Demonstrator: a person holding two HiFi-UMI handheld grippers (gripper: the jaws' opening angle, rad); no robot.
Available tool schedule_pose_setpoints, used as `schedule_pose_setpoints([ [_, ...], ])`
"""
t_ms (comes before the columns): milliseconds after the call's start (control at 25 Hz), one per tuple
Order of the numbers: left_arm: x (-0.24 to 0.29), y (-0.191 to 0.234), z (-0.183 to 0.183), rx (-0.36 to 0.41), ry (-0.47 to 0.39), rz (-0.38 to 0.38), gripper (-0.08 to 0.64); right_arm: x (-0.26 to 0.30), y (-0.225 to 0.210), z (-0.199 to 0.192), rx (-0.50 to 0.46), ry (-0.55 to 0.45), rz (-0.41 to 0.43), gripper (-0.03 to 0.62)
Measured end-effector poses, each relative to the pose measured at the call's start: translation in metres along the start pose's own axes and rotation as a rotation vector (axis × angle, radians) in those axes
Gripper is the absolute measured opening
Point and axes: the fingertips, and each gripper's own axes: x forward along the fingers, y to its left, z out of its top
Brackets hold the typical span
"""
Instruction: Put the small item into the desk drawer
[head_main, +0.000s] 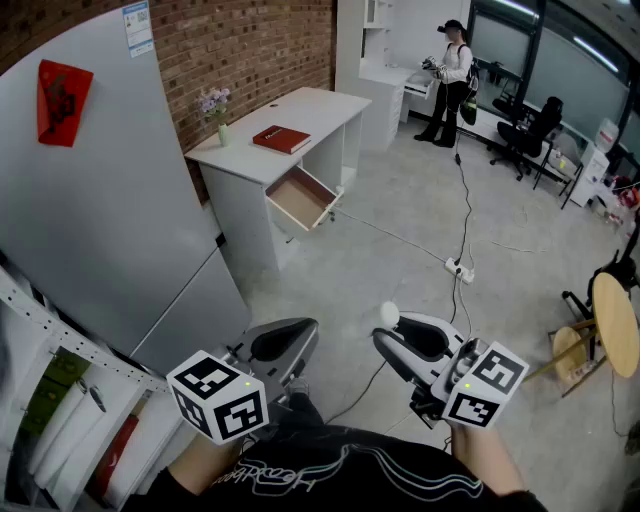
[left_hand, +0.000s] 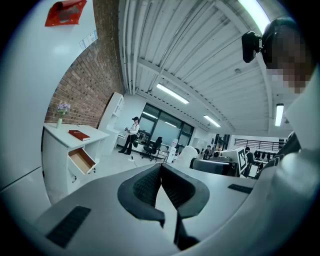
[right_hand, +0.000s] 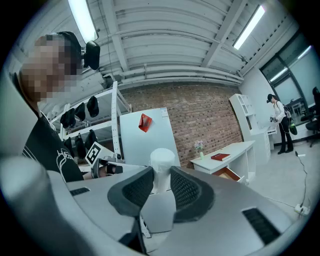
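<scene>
My right gripper (head_main: 392, 340) is shut on a small white bottle-shaped item (head_main: 388, 316); in the right gripper view the item (right_hand: 162, 170) stands upright between the black ribbed pads (right_hand: 184, 190). My left gripper (head_main: 300, 335) is held beside it, its pads (left_hand: 145, 186) pressed together on nothing. Both are held close to the body, well short of the white desk (head_main: 290, 128). The desk's drawer (head_main: 300, 197) is pulled out and looks empty; it shows too in the left gripper view (left_hand: 82, 160) and the right gripper view (right_hand: 230, 173).
A red book (head_main: 281, 139) and a small vase of flowers (head_main: 217, 108) sit on the desk. A large white panel (head_main: 95, 200) leans at the left. A power strip with cables (head_main: 460, 270) lies on the concrete floor. A person (head_main: 450, 85) stands far back; a round stool (head_main: 612, 325) at right.
</scene>
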Motion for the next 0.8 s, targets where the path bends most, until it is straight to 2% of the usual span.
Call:
schedule_pose_setpoints([
  [400, -0.004, -0.027, 0.0, 0.035, -0.01, -0.015, 0.021, -0.017, 0.014, 0.005, -0.015, -0.015, 0.004, 0.117],
  [800, 0.025, -0.033, 0.002, 0.057, 0.015, -0.031, 0.021, -0.032, -0.011, 0.008, 0.023, -0.036, -0.016, 0.117],
])
